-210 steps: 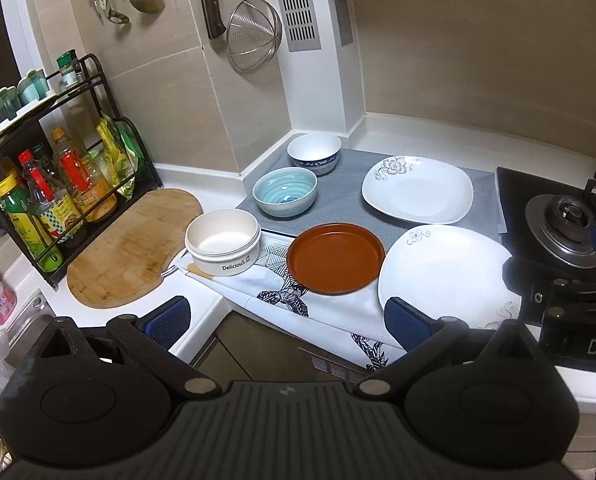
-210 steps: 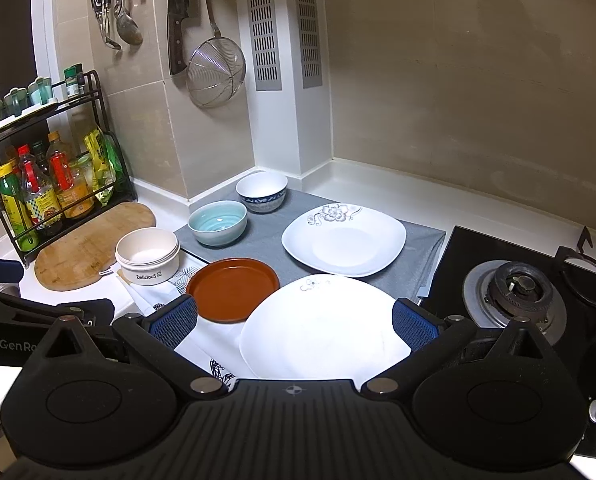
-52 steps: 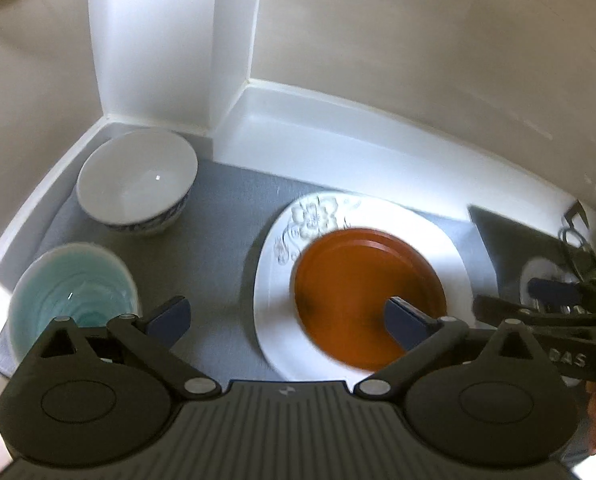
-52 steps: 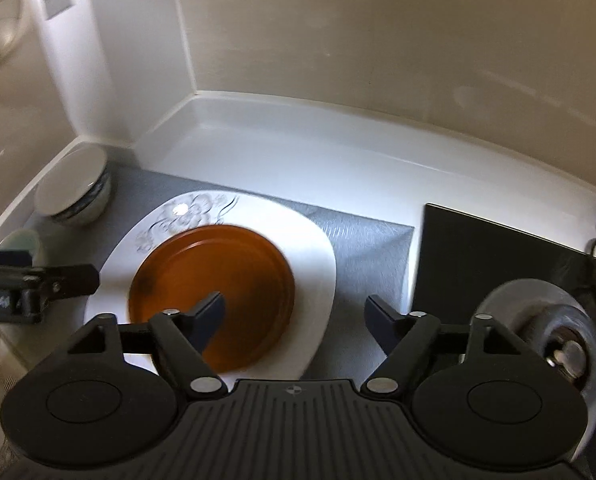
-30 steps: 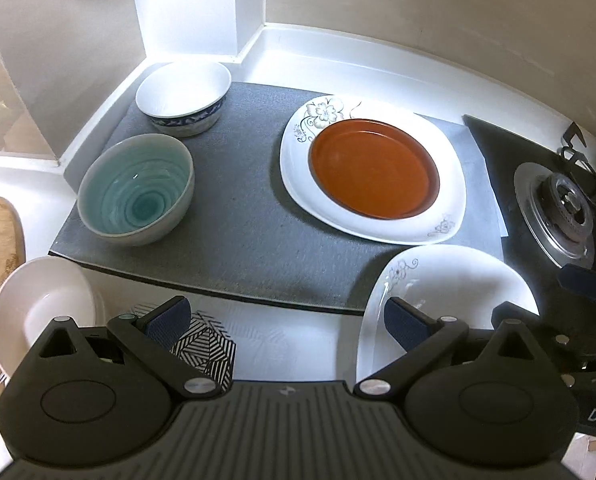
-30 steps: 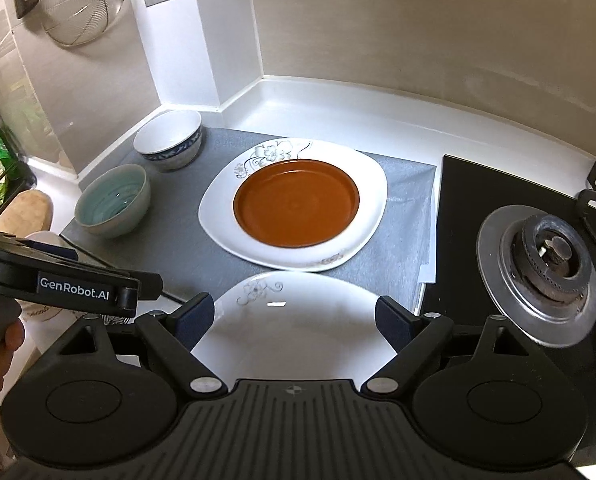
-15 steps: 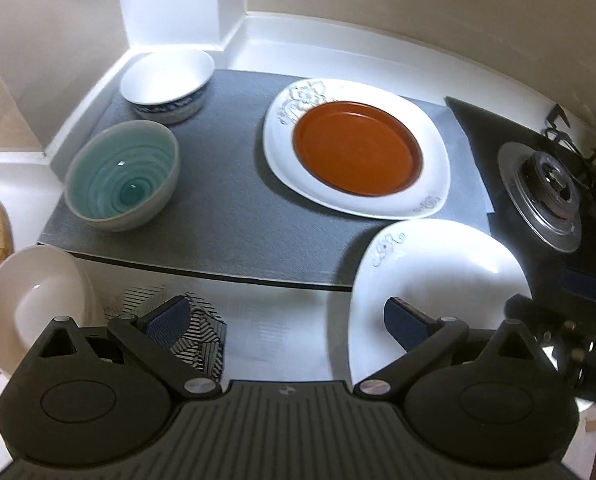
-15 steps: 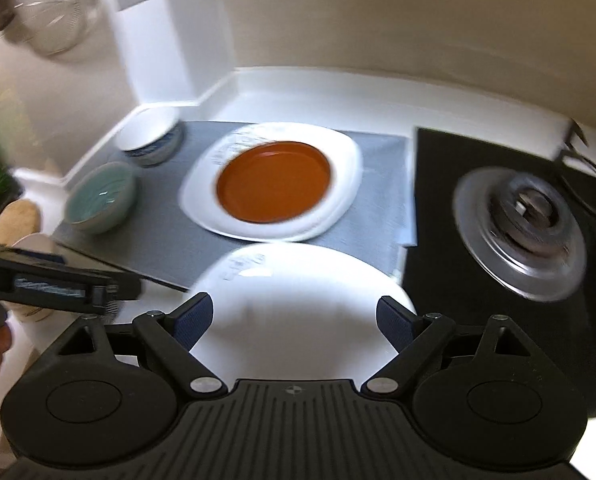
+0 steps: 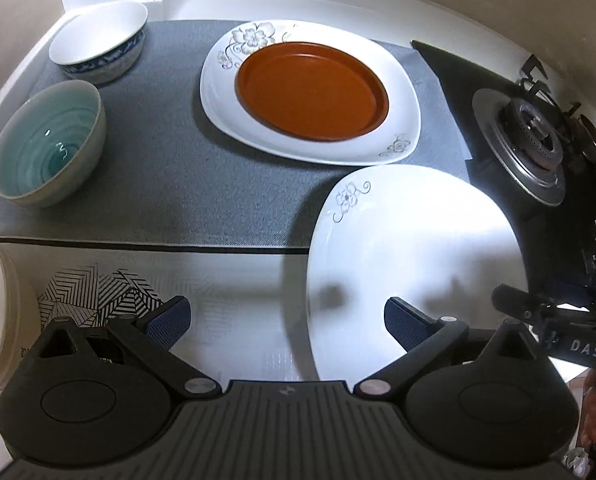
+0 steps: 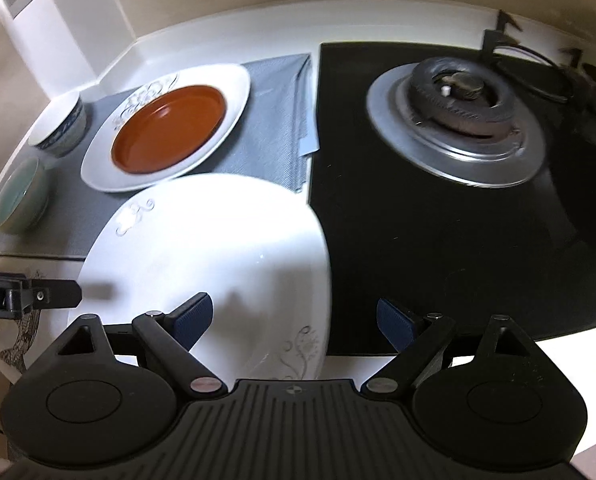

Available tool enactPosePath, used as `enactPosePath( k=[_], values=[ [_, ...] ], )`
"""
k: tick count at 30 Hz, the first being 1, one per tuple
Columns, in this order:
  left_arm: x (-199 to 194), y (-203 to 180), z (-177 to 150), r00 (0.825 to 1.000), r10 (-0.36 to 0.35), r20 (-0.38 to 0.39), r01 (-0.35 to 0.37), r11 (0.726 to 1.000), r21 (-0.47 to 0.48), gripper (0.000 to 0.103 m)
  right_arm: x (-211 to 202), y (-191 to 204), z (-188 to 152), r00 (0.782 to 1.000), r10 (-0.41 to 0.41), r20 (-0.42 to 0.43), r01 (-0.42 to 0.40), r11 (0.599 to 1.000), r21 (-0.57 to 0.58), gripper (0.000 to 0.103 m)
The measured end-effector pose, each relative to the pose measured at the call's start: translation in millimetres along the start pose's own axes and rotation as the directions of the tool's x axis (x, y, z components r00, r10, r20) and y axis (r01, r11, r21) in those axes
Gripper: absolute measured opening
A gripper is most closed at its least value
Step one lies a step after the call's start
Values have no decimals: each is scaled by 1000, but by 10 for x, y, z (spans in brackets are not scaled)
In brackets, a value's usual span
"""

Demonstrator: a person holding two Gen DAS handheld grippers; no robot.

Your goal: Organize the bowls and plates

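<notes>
Both grippers — left gripper (image 9: 285, 322) and right gripper (image 10: 293, 318) — stood wide apart, gripping nothing, over the near white plate (image 10: 205, 248). The brown plate (image 9: 312, 90) lay on the far floral plate (image 9: 402, 120).

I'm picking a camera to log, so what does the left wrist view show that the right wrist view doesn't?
Only the left wrist view shows the inside of the teal bowl and the striped cloth pattern. Only the right wrist view shows the whole black cooktop. Both show the brown plate on a flowered white plate, the empty white plate, and the blue-rimmed bowl.
</notes>
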State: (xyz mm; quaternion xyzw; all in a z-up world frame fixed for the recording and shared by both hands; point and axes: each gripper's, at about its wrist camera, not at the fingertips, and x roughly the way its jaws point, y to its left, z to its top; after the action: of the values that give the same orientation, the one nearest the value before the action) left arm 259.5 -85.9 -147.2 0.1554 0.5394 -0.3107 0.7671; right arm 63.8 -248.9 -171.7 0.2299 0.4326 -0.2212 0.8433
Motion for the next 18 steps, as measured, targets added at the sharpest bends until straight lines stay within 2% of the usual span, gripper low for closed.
enactPosePath(
  k=[3,4,7,11,18],
  values=[
    [21,37,-22,1000,10,-8,-10,1000,-4,103,68,53,-11,999,47,-14,-48,999,-12,89],
    [32,52,-22,1000,15,-8,-15,1000,-7,103,67,77,-3,997,73,-16,-73,997,-16,91],
    [42,125,-36,1000,28,-10,-28,999,-25,103,91,175,22,999,47,-21,-48,998,-34,91],
    [45,240,-53,999,47,-5,-48,997,-58,103,102,250,62,998,58,-28,-60,997,-48,91],
    [66,360,-51,998,58,-9,-59,995,-76,103,142,489,118,987,160,-27,-162,978,-135,91]
  ],
)
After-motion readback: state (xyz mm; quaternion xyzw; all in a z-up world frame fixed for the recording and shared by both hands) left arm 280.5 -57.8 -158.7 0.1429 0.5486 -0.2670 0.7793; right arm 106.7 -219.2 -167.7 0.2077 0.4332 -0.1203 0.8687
